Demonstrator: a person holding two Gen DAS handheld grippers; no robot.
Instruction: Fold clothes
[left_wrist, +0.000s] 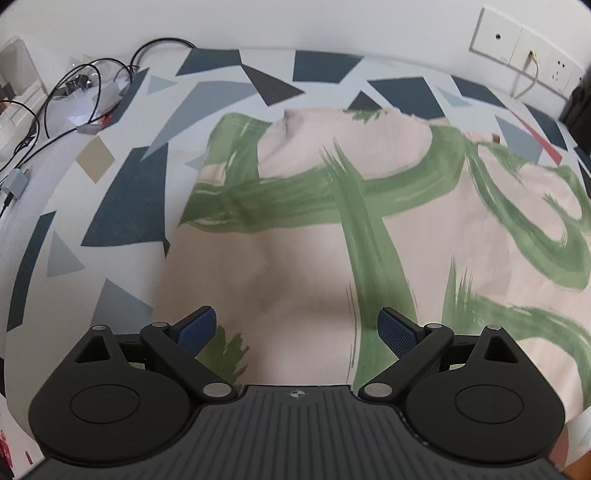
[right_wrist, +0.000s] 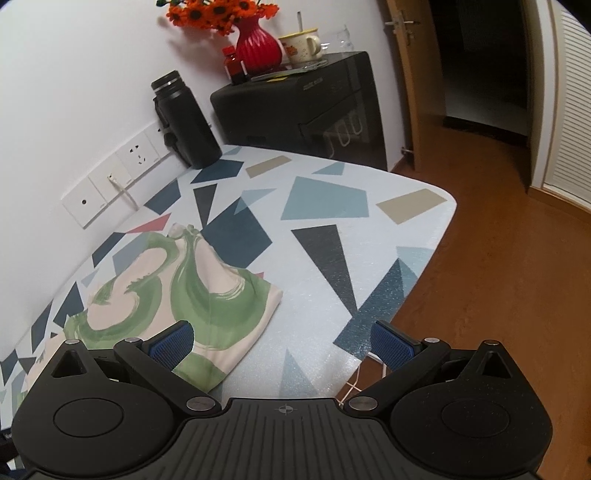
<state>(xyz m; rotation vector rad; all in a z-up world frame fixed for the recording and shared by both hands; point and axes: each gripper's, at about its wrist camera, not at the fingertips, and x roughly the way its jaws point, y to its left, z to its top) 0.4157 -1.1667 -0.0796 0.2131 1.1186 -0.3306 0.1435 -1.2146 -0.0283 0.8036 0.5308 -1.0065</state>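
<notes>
Both tools are hovering with jaws spread wide, gripping nothing. Left gripper (left_wrist: 297, 330) is hanging low over the near part of the garment (left_wrist: 369, 240), a pale pink piece with green brush strokes, lying on the patterned table (left_wrist: 122, 206). Right gripper (right_wrist: 282, 343) is sitting off to the side, over bare tabletop by the garment's right edge, probably keeping clear while staying within reach of a hem. From the right wrist view the cloth is showing as a compact shape with one doubled-looking edge, so it may be partly folded; how many folds, the views are not settling. Cables (left_wrist: 74, 85) are trailing at the far left, a black bottle (right_wrist: 184, 122) standing at the wall.
</notes>
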